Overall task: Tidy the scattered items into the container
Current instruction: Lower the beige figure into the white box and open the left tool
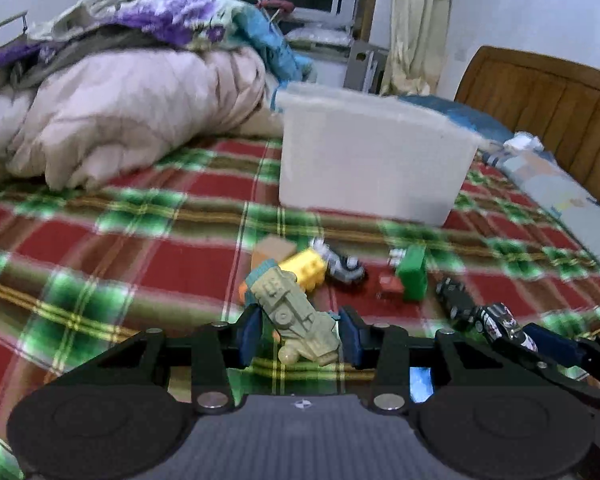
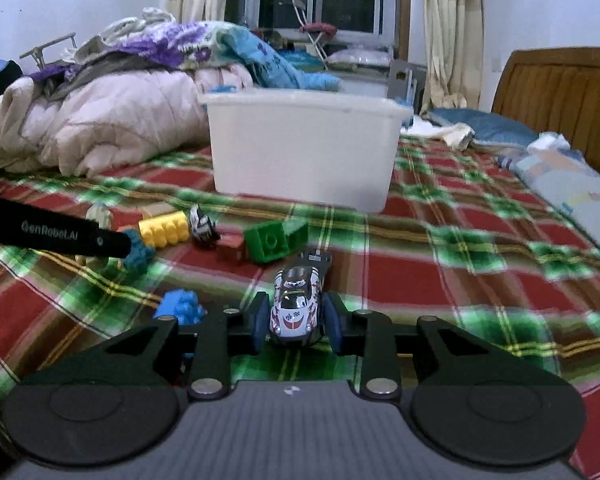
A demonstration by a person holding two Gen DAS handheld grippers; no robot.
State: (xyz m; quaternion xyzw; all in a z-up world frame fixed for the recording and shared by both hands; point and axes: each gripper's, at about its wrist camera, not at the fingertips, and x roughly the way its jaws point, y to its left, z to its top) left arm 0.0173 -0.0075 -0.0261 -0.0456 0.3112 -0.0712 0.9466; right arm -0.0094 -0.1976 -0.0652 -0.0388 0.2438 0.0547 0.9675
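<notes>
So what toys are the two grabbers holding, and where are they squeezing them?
The left gripper squeezes the tan toy tank across its sides. The right gripper squeezes the white race car by its two sides.

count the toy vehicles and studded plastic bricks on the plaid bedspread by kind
toy vehicles: 4 (olive-green plastic army vehicle, white racing car, black car, silver-and-black car)
studded plastic bricks: 4 (yellow brick, green brick, blue brick, teal brick)
total: 8
The small red piece is too blurred to class.
</notes>
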